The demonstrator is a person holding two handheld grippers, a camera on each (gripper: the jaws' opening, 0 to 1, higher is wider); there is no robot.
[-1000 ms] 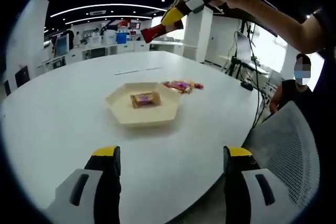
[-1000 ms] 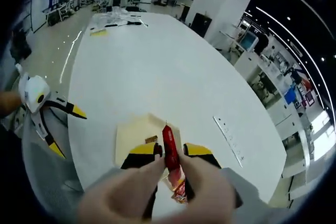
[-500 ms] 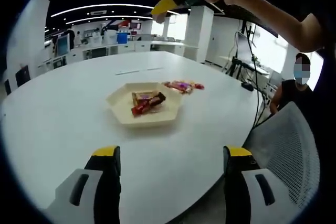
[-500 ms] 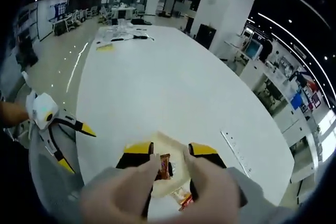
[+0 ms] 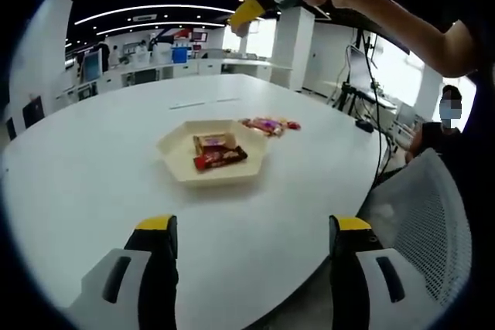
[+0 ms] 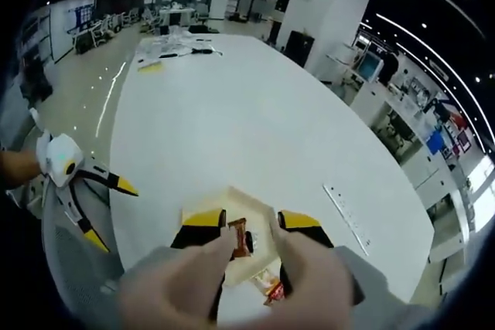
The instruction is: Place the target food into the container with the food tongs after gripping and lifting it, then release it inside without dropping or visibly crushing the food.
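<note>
Since half second ago: red-wrapped snack bar [image 5: 220, 158] settled flatter in beige hexagonal tray [image 5: 179, 166], beside brown-wrapped snack [image 5: 212, 142]; earlier it leaned across it. Right gripper [image 5: 249, 11] raised above table, jaws apart, nothing between them. Left gripper [image 5: 252, 239] low at near table edge, jaws wide, empty. White oval table [image 5: 93, 160] bare left and far side. Loose pink-red wrapped snacks [image 5: 268, 124] just right of tray. Grey mesh chair [image 5: 421, 214] near right. Wrapper print unreadable.

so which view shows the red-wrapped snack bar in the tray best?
Left gripper view: the red-wrapped snack bar lies unobstructed in the beige hexagonal tray. Right gripper view catches just a sliver of it between blurred tongs.
</note>
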